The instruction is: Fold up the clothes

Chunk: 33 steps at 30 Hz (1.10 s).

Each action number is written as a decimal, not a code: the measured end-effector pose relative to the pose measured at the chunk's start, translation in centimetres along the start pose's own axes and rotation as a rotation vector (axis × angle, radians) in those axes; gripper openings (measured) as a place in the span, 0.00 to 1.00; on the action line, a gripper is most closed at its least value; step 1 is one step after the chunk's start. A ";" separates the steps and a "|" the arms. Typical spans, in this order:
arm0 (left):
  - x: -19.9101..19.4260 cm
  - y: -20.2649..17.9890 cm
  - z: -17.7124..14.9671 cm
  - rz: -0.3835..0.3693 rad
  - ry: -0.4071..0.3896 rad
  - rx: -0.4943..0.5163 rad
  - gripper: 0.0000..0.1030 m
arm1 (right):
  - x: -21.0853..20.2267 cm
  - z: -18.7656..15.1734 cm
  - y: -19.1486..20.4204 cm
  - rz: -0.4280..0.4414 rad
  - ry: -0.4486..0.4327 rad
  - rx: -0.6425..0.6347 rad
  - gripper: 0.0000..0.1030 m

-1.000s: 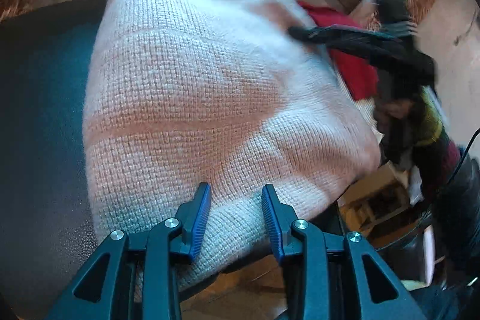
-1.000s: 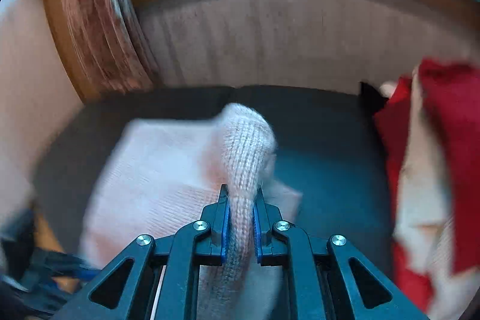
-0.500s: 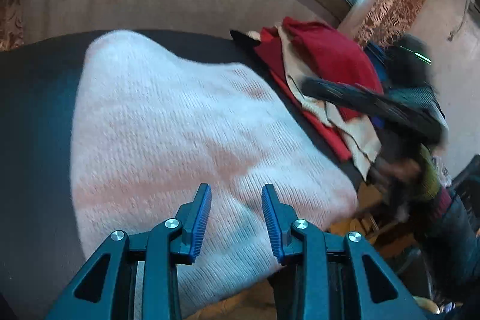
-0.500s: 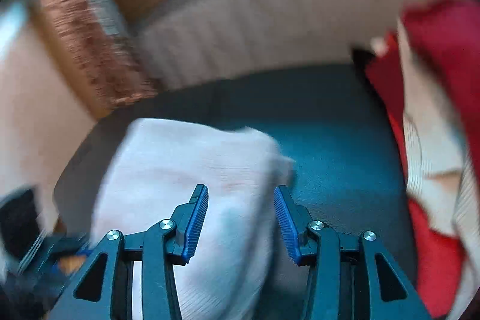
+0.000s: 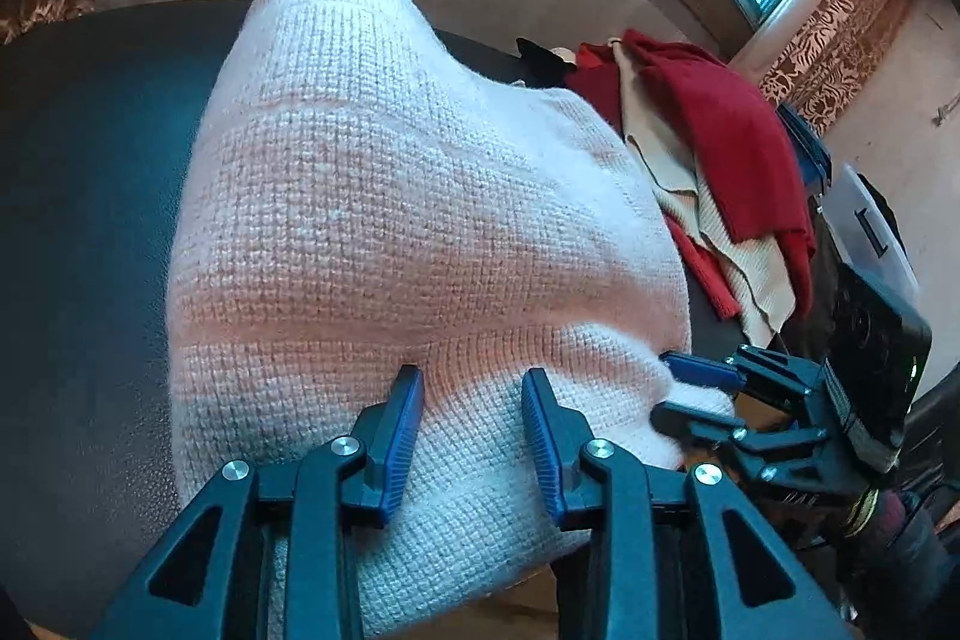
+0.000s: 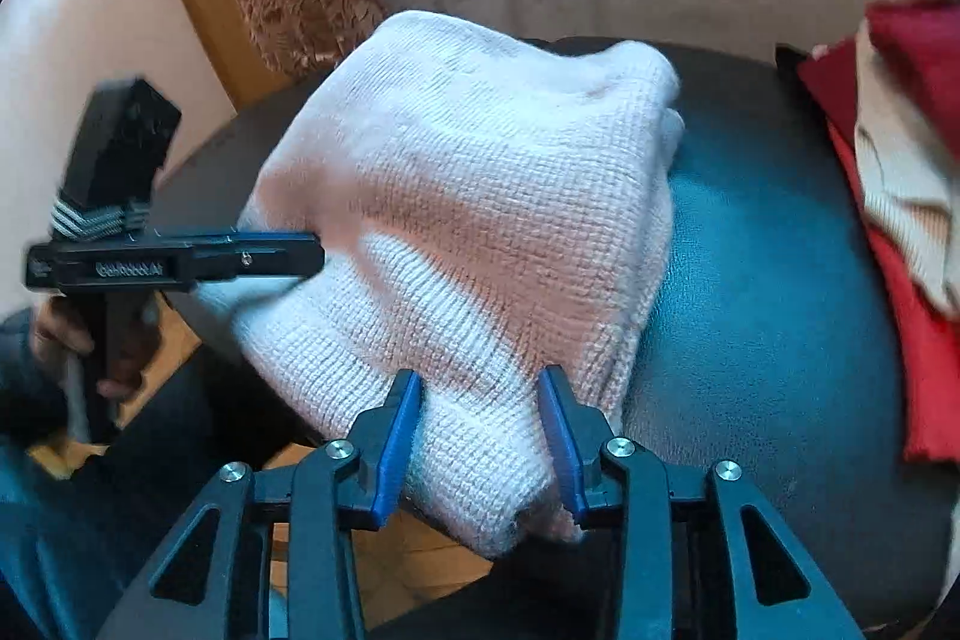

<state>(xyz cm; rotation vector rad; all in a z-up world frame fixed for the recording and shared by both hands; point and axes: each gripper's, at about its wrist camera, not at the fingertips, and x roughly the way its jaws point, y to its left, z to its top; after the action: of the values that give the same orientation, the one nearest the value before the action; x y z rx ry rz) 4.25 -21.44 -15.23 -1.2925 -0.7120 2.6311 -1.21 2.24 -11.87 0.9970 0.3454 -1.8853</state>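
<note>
Left wrist view: left gripper (image 5: 472,424) and right gripper (image 5: 690,391) both gaping, holding nothing, straddling sweater (image 5: 390,220) hem (still bulging); pinching both corners evenly, keeping desk (image 5: 78,220) contact.

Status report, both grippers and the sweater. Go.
Left gripper open, right gripper open, both at near edge. White knit sweater folded on dark table, unheld. Red and cream clothes pile alongside.

Dark seat (image 6: 750,280) lies bare between white sweater (image 6: 480,196) and red pile (image 6: 900,160).
</note>
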 end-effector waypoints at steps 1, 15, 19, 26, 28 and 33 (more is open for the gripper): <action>-0.7 0.2 0.0 -0.012 -0.002 -0.006 0.33 | 0.0 0.3 0.2 -0.009 0.006 -0.012 0.40; -4.9 3.5 10.5 0.033 -0.224 0.051 0.35 | -2.7 11.4 -1.5 0.035 -0.177 0.185 0.75; -1.8 3.5 13.1 0.044 -0.198 0.075 0.36 | 4.2 13.3 -1.7 -0.035 -0.128 0.221 0.76; 6.2 3.9 12.9 0.211 -0.130 0.101 0.38 | 6.0 9.6 -2.5 -0.103 -0.188 0.146 0.76; 7.1 3.5 13.3 0.275 -0.126 0.111 0.38 | 6.1 9.5 -2.8 -0.103 -0.196 0.146 0.76; 7.8 3.4 14.1 0.341 -0.124 0.104 0.39 | 7.2 10.8 -3.6 -0.134 -0.179 0.124 0.76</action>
<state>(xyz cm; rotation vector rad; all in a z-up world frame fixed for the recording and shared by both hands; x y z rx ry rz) -11.17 -27.08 -15.02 -1.3334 -0.3907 2.9920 -11.17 -6.82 -11.09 0.8956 0.1951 -2.1216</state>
